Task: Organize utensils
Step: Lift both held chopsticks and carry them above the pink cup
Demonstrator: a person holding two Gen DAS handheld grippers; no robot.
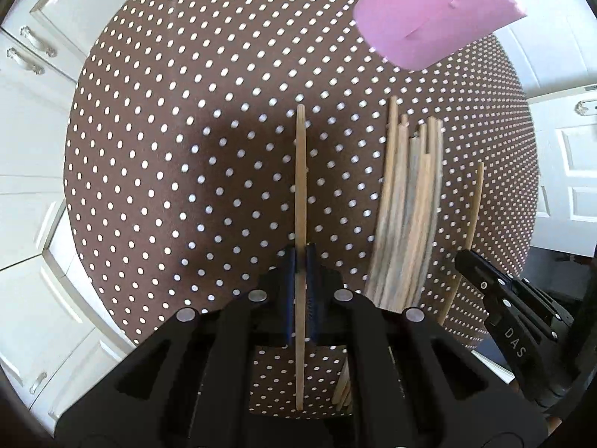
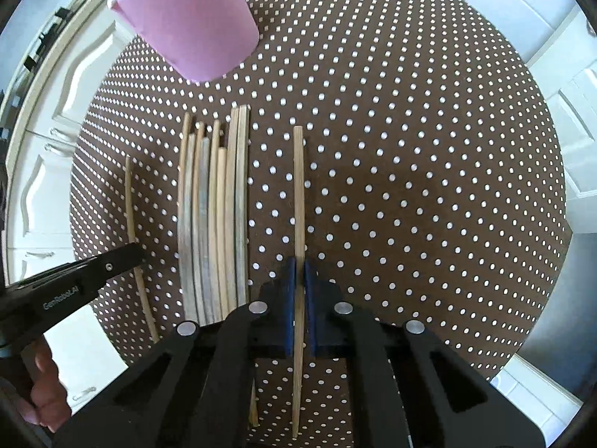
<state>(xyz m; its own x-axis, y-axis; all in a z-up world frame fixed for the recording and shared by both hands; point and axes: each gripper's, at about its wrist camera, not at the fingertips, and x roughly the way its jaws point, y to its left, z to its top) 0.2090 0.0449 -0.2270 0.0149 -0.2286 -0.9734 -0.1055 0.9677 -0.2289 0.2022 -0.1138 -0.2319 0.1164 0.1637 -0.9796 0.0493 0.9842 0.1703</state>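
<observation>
— Holding what, and where?

— Clamped shut, with the left gripper (image 1: 301, 261), on a single chopstick (image 1: 300, 186); pinched tight in the same way, with the right gripper (image 2: 299, 272), on a second chopstick (image 2: 298, 194); gripped partway along in both cases, with a long stretch poking out ahead and a shorter one trailing behind; seemingly just clear of the dotted worktop (image 2: 429, 149), though hard to say for certain.

— And the rest?

— Between the two grippers, flat on the worktop: a loose pile of chopsticks (image 2: 212, 216), all lying roughly parallel; beyond the pile, towards the far edge: a pink cup (image 2: 190, 18), upright as far as can be told, well apart from both held tips.

— Next, then?

— Most likely carrying both over to the cup; so keep the squeeze firm, given a thin stick apt to pivot between the pads; lift straight up before swinging across, to avoid raking the pile; go one side at a time, to avoid crossing the two sticks over the mouth.

— And at the cup?

— Tilt tip-down only once above the rim; lower well inside before letting go, rather than dropping from height; steer clear of the wall, judging by looks a light thing and easy to topple.

— Anything else worth watching?

— Alignment; check each stick for slipping askew before committing to the mouth.
</observation>
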